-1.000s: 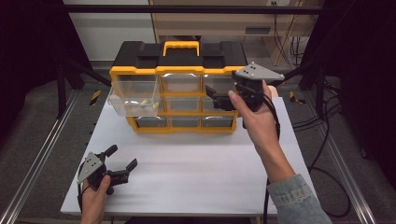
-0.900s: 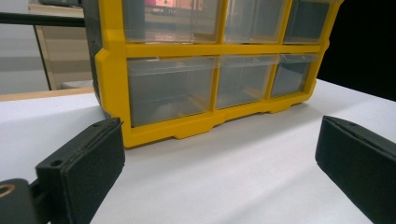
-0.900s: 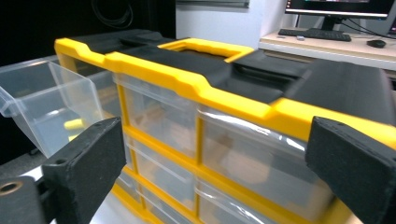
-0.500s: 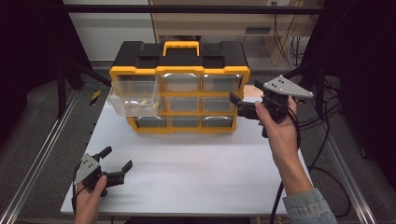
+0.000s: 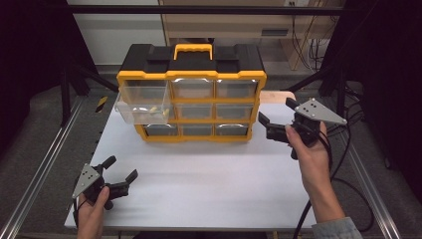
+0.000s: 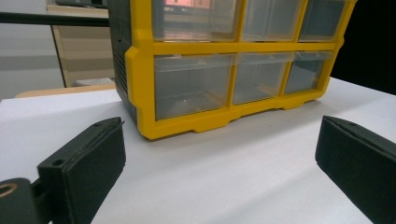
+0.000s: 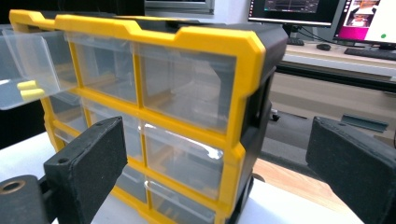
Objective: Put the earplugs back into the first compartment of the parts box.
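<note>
Hovering right of the yellow organizer (image 5: 191,99), the right gripper (image 5: 276,119) waits, jaws apart; the left gripper (image 5: 121,175), also apart, rests near-left. The open drawer (image 5: 141,103) likely wants a square, gentle push.

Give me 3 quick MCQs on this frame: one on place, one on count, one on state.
1. Where is the pulled-out clear plastic drawer in the yellow-and-black drawer organiser, seen from the high view?
A. top row, left
B. bottom row, right
C. middle row, centre

2. How many drawer columns does the organiser's front have?
A. two
B. three
C. five

3. What state are the right tongs in?
A. shut on a drawer
B. shut on nothing
C. open, holding nothing

Answers: 1 A, it juts out at the upper left, with small yellow pieces inside. 2 B, three columns show across each row. 3 C, the jaws stand wide apart beside the organiser's right end; the left tongs are likewise open over the white table.
</note>
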A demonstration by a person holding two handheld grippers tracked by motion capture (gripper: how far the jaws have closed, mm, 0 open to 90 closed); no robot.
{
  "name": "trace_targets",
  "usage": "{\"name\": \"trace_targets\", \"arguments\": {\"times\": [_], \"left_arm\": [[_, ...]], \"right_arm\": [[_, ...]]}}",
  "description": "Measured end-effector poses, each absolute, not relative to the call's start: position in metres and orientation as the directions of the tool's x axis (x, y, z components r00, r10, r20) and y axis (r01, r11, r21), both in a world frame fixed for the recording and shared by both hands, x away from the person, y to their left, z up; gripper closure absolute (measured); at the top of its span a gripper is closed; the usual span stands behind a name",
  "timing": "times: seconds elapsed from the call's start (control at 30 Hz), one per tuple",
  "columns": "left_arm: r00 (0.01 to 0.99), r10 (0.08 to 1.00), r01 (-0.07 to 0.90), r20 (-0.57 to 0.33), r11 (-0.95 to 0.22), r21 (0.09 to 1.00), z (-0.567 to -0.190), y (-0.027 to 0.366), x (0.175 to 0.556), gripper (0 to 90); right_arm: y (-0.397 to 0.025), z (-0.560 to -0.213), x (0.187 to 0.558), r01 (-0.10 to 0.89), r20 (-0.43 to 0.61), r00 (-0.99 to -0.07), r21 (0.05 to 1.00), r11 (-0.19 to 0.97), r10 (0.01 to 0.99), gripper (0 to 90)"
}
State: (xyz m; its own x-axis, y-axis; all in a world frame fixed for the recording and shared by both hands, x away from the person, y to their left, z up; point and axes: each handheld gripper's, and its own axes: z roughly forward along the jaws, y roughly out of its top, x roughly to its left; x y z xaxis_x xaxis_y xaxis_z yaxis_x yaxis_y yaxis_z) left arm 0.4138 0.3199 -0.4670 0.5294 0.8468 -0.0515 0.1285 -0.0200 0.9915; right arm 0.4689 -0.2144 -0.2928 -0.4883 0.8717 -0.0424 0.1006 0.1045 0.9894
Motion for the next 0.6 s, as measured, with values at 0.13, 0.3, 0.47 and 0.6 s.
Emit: {"name": "trace_targets", "arguments": {"times": [0.13, 0.3, 0.47, 0.6], "left_arm": [[0.528, 0.848, 0.124, -0.053, -0.015, 0.992, -0.467, 0.321, 0.414, 1.6], [0.531, 0.846, 0.126, -0.052, -0.018, 0.992, -0.467, 0.32, 0.414, 1.6], [0.528, 0.848, 0.123, -0.05, -0.018, 0.992, -0.467, 0.321, 0.413, 1.6], [0.525, 0.85, 0.123, -0.05, -0.018, 0.992, -0.467, 0.321, 0.413, 1.6]], "right_arm": [[-0.222, -0.3, 0.462, 0.1, -0.04, -0.479, 0.99, 0.1, 0.877, 5.5], [-0.23, -0.312, 0.454, 0.107, -0.052, -0.474, 0.988, 0.116, 0.879, 5.4], [-0.238, -0.323, 0.447, 0.114, -0.046, -0.469, 0.987, 0.112, 0.882, 5.3], [-0.244, -0.331, 0.443, 0.119, -0.033, -0.466, 0.988, 0.1, 0.884, 5.2]]}}
